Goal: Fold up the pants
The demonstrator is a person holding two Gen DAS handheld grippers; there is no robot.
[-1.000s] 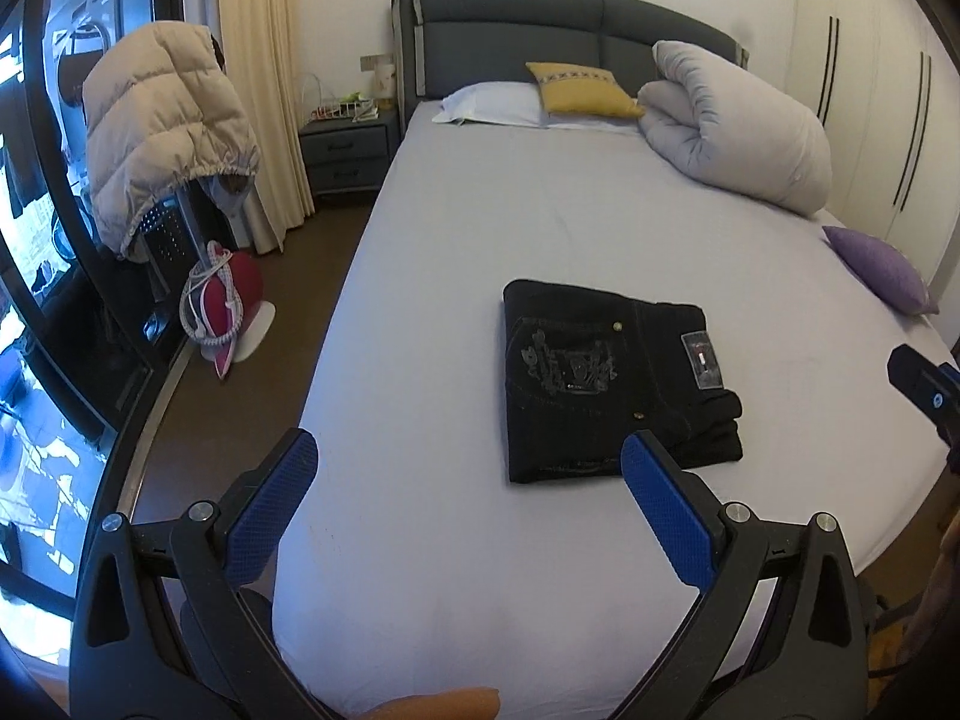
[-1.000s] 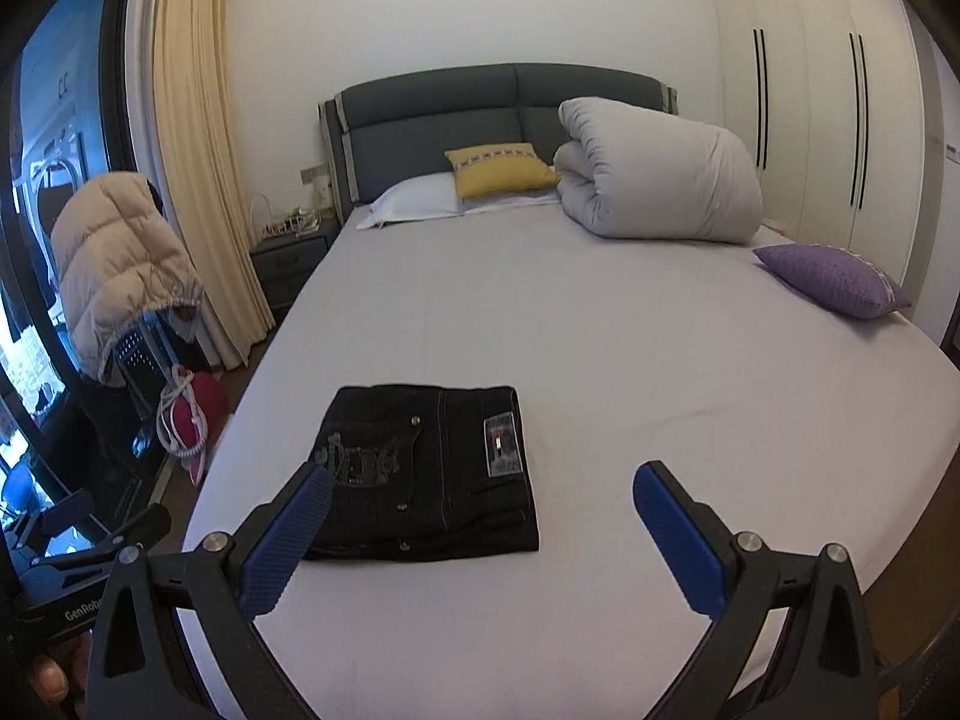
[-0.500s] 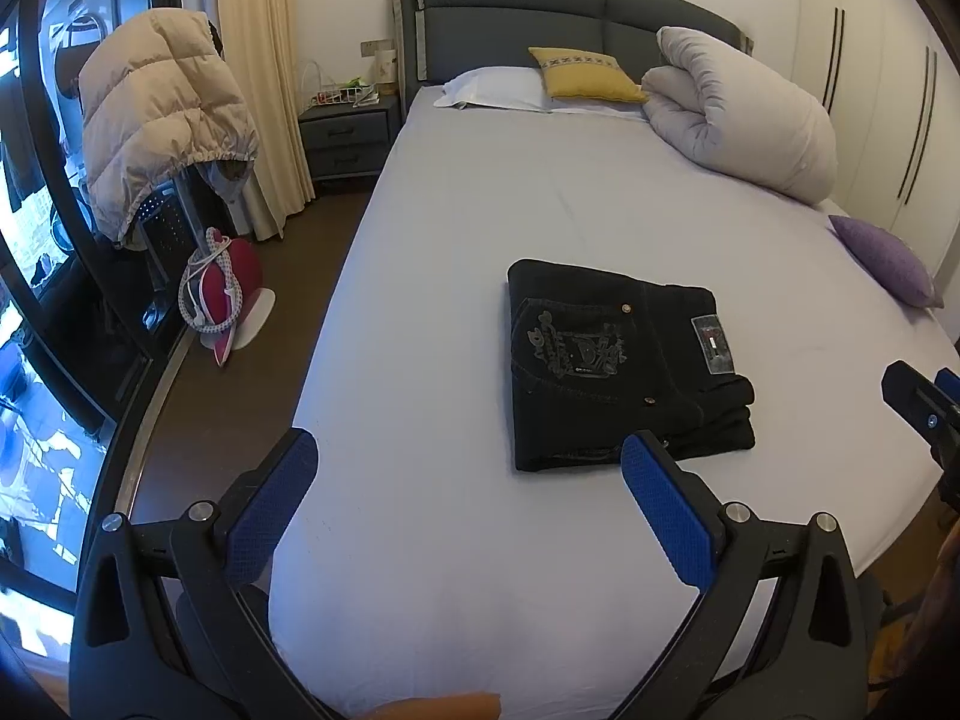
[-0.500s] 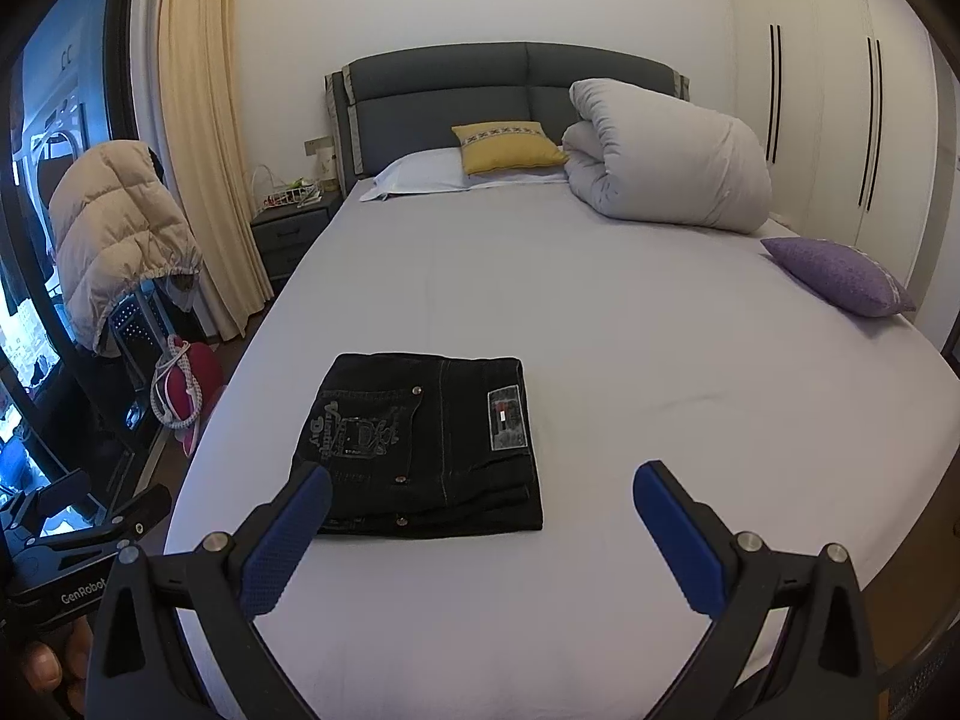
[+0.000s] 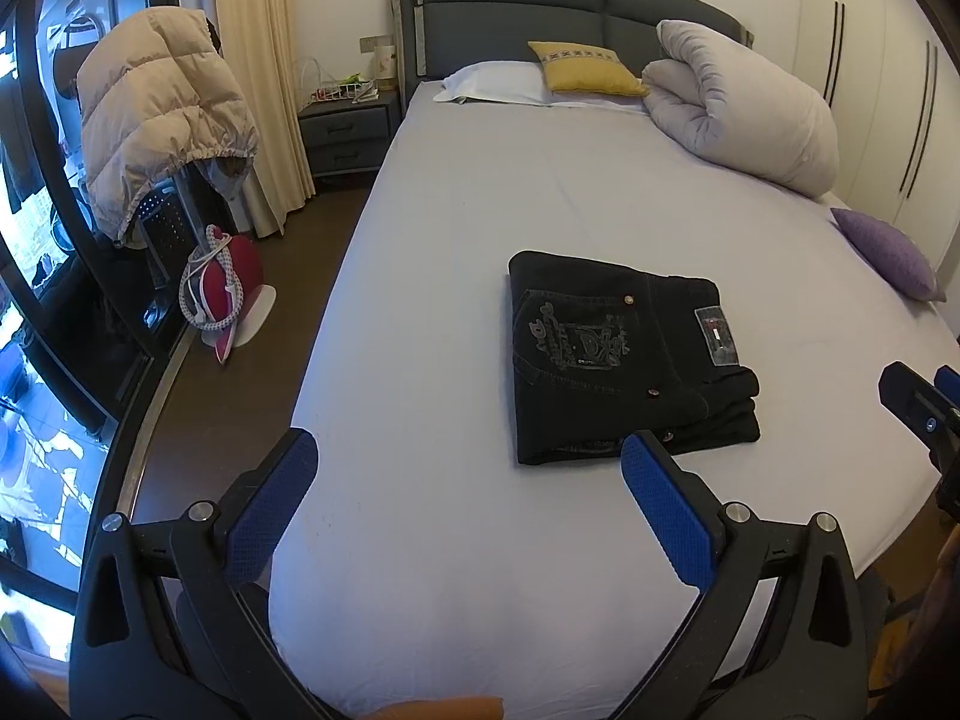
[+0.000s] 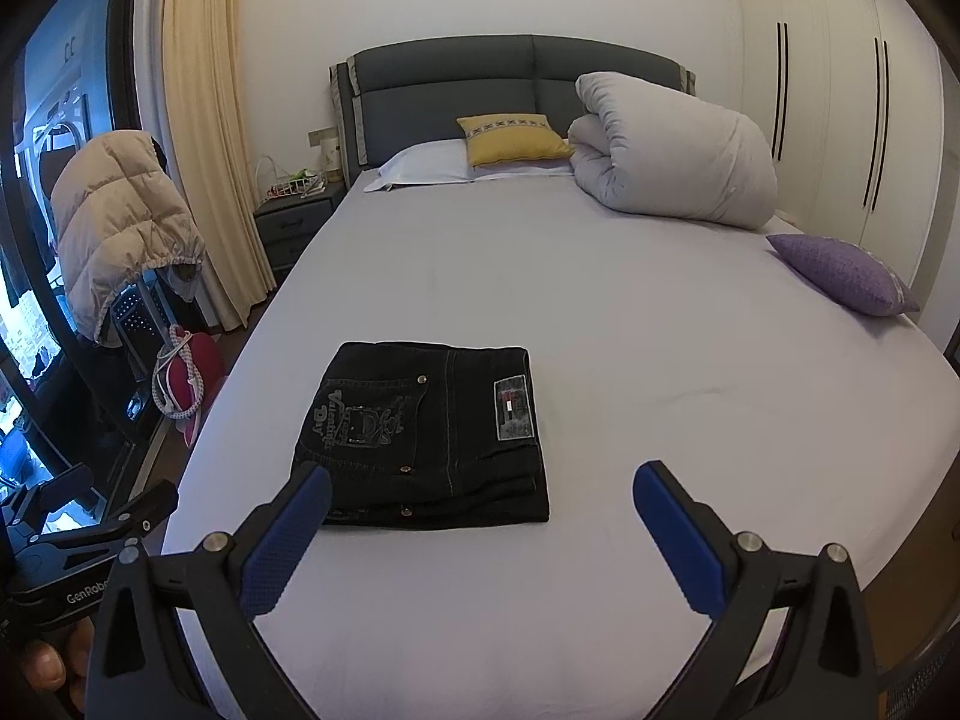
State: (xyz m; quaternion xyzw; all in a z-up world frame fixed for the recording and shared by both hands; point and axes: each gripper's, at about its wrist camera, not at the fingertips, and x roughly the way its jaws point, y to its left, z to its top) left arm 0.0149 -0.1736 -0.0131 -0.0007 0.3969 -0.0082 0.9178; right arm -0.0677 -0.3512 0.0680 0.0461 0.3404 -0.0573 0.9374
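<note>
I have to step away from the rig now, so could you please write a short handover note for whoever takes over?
Left gripper: open, empty, held above the near end of the bed.
Right gripper: open, empty, likewise off the bed.
Black pants: folded into a compact rectangle, lying flat on the sheet, back pocket and label up; neither gripper touches them.
Done: the folding looks complete.
Left: probably nothing, apart from squaring the slightly stepped layers at the near edge.

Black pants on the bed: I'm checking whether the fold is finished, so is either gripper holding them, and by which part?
Nothing is held. The left gripper and right gripper are open, clear of the folded pants.
</note>
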